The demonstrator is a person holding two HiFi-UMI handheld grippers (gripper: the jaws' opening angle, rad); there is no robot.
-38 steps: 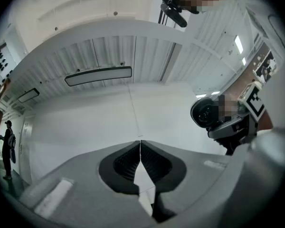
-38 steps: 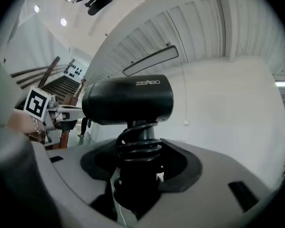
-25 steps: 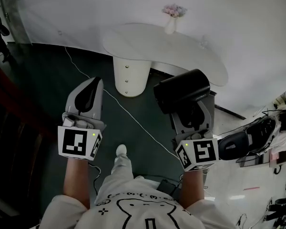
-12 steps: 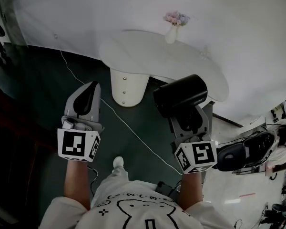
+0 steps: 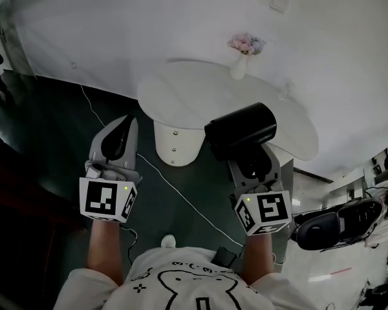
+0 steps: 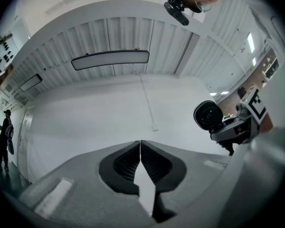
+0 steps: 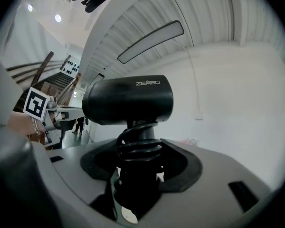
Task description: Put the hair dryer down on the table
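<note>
Dryer [image 5: 240,130] was off the table [image 5: 181,90], held up in your right gripper [image 5: 252,165]. The jaws were clamped on its handle, which was wrapped in coiled cord [image 7: 138,148], and the barrel lay crosswise above them. In the head view the dryer overlapped the table's near edge. Your left gripper [image 5: 119,134] was level beside it, jaws together on nothing. A vase [image 5: 240,67] stood at the table's far edge.

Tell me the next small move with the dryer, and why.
Probably carry the right gripper forward and down toward the bare middle of the table, clear of the vase. That gripper is shut on the dryer's handle. The dryer hangs in the air, resting on nothing, and in the head view it only overlaps the table's near edge.
</note>
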